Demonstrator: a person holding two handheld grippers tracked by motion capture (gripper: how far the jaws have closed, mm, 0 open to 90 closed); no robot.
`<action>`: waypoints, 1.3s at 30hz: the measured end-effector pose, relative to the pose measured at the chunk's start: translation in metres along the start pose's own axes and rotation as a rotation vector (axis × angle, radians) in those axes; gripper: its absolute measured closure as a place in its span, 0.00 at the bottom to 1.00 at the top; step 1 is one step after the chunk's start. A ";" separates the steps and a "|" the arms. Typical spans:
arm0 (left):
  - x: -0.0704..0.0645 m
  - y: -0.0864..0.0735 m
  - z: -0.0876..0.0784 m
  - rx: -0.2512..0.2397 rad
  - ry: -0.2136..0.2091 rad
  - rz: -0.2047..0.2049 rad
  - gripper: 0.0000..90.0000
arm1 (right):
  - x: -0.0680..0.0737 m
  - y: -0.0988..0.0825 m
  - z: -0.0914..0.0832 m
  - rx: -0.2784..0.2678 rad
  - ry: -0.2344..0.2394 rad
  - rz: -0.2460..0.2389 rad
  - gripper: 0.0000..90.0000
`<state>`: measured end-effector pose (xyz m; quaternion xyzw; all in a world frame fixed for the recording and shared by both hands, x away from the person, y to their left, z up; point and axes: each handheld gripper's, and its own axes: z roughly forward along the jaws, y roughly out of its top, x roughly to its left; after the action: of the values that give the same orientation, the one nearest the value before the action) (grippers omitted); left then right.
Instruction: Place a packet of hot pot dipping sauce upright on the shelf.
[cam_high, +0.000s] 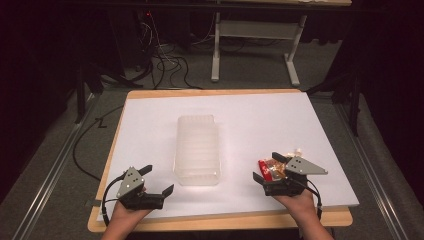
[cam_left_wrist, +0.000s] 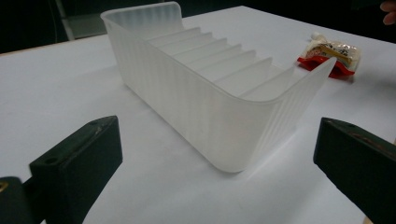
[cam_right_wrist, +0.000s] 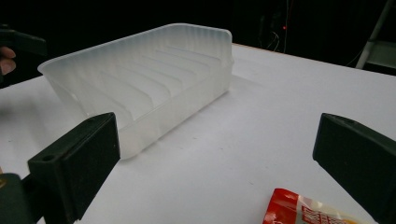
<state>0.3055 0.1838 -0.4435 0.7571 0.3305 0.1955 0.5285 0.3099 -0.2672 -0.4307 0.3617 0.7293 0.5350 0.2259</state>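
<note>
White counter, wood edge, dark room, grey floor. Ribbed clear tray mid-counter. Snack packet right of tray, between released right gripper. Left gripper released, left of tray.

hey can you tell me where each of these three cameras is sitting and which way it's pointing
High view: above the person's edge of the table, looking forward and down; both hands, left gripper and right gripper show.
Left gripper view: on the left gripper, facing the translucent bin and snack packet; own open jaws show.
Right gripper view: on the right gripper, facing the bin's other side; open jaws show, packet below.
Both gripper views share bin and packet.
</note>
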 end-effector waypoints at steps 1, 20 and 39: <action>0.000 0.000 0.000 0.000 0.000 0.000 0.01 | 0.000 0.000 0.000 0.000 0.000 0.000 0.01; 0.000 0.001 -0.001 -0.001 -0.008 -0.002 0.00 | -0.009 -0.001 -0.007 0.012 -0.032 0.025 0.01; 0.000 0.000 -0.001 0.007 -0.017 0.011 0.00 | -0.054 -0.016 -0.035 0.037 -0.191 0.132 0.05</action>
<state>0.3051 0.1842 -0.4431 0.7623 0.3227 0.1908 0.5277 0.3146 -0.3324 -0.4377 0.4623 0.6888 0.4983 0.2520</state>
